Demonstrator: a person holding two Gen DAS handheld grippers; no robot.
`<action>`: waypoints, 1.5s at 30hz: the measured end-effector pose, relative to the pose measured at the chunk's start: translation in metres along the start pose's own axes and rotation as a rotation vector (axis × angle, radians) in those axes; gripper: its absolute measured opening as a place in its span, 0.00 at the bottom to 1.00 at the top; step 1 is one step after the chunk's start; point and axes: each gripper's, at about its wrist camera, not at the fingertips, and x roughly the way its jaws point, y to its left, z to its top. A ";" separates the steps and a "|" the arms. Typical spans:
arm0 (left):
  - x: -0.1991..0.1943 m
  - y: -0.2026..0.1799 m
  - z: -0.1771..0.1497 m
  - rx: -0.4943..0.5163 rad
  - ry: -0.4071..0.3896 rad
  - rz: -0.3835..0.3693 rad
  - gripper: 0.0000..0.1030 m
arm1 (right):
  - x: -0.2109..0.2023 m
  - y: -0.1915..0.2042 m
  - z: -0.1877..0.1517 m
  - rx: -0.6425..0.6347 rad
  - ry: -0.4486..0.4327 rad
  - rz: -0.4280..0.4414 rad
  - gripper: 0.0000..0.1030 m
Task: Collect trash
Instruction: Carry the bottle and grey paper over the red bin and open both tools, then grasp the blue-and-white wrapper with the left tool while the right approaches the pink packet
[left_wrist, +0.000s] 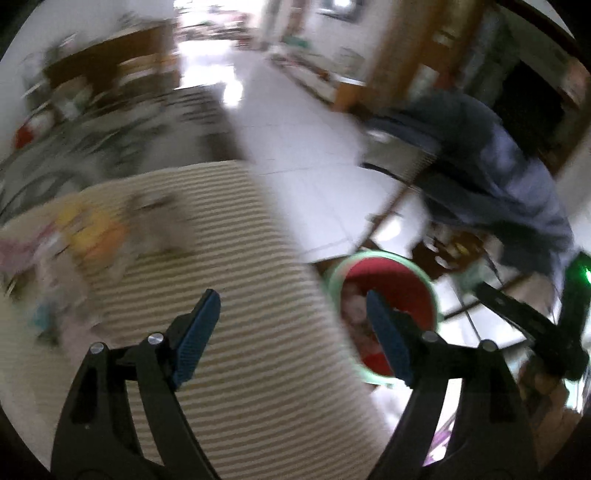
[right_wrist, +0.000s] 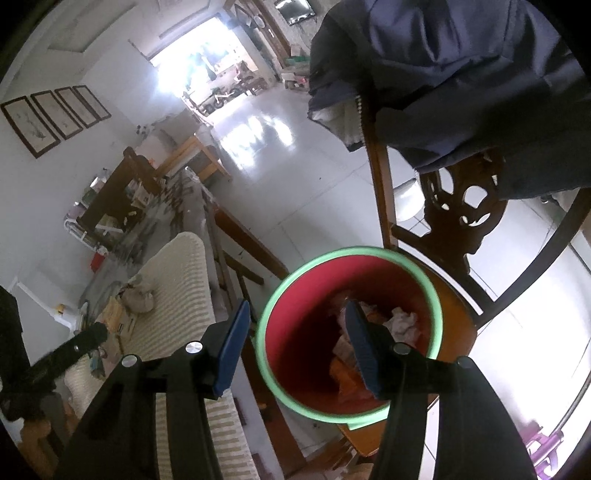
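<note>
White glossy floor tiles (right_wrist: 314, 192) run back to a bright doorway. Right gripper (right_wrist: 295, 350) hangs over the red bin (right_wrist: 295, 343), jaws parted and empty, one blue pad outside the green rim, the other above the crumpled paper trash (right_wrist: 400, 323) lying at the bin's bottom. That bin sits on a wooden chair (right_wrist: 458, 229) with a blue jacket (right_wrist: 461, 74) draped over its carved back. Left gripper (left_wrist: 291, 332) is spread wide, nothing between the pads, over the striped cream cloth (left_wrist: 236, 295); its view is blurred. Further along that cloth, more scraps (left_wrist: 92, 236) sit in a smeared yellow and pink heap beside the bin's side of the table.
</note>
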 end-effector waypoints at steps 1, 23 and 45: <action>-0.003 0.018 -0.001 -0.039 -0.005 0.026 0.76 | 0.002 0.003 -0.001 -0.003 0.007 0.001 0.52; -0.005 0.248 -0.041 -0.351 0.091 0.125 0.34 | 0.028 0.137 -0.067 -0.146 0.090 0.032 0.52; -0.073 0.285 -0.125 -0.125 0.179 -0.070 0.18 | 0.166 0.368 -0.145 -0.558 0.299 0.065 0.59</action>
